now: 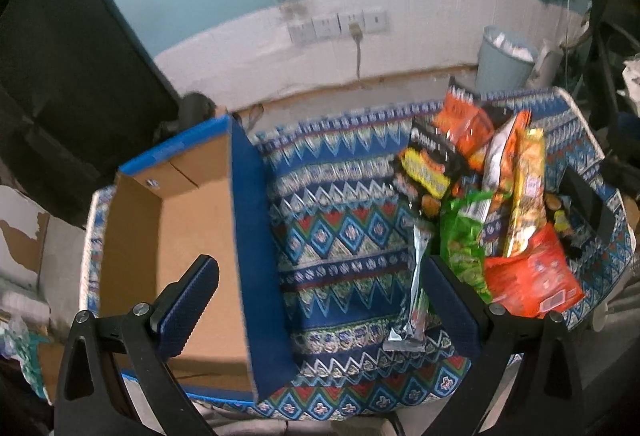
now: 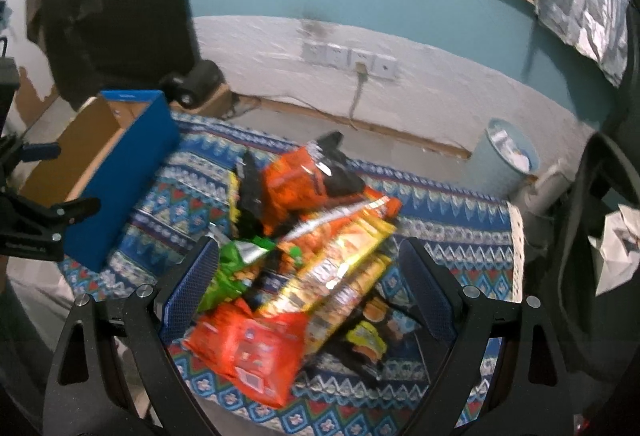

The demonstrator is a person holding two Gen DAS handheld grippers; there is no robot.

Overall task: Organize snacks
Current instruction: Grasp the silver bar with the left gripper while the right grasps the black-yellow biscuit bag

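A heap of snack bags [image 1: 488, 196] lies on the right of a patterned cloth [image 1: 340, 236]; it also shows in the right wrist view [image 2: 316, 260]. A blue cardboard box [image 1: 192, 228], open and empty, stands on the left; it shows at far left in the right wrist view [image 2: 120, 172]. My left gripper [image 1: 320, 300] is open, its left finger over the box, its right finger by a silver-edged packet [image 1: 416, 284]. My right gripper [image 2: 308, 292] is open above the heap, straddling a red bag [image 2: 248, 348] and a yellow bag [image 2: 340, 268]. The left gripper shows at the left edge [image 2: 44, 216].
A pale waste bin [image 1: 506, 56] stands on the floor behind the cloth, at right; it also shows in the right wrist view [image 2: 508, 156]. Wall sockets [image 1: 340, 24] with a plugged cable are on the far wall. A dark cabinet [image 1: 60, 76] stands at left.
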